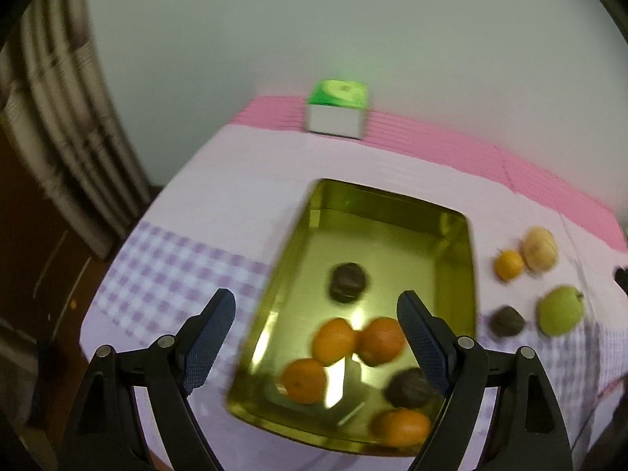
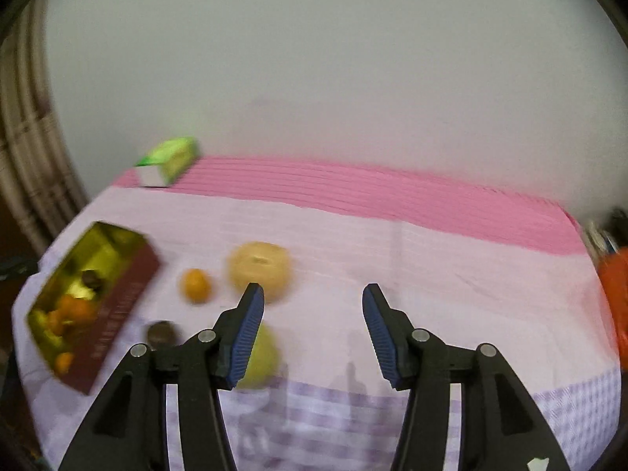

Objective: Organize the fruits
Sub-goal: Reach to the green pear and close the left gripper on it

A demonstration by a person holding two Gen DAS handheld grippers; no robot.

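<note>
A gold-lined rectangular tin [image 1: 455, 235] is lying on the tabletop [image 1: 219, 180], its long axis running away from the left wrist camera. Its dark red outer wall is carrying pale writing, too blurred to read. Inside it, four oranges [image 1: 334, 340] and two dark round fruits [image 1: 347, 282] are sitting loose. Just right of the tin, a small orange [image 2: 195, 285], a pale yellow round fruit [image 2: 260, 267], a dark fruit [image 2: 161, 333] and a green apple [image 2: 262, 357] are resting on the cloth. A green-topped box [image 1: 336, 110] is standing at the far edge. The left gripper [image 1: 316, 333] is hovering over the tin, jaws wide and empty. The right gripper [image 2: 313, 325] is hanging with jaws partly apart, gripping nothing, the apple partly hidden behind its left finger.
</note>
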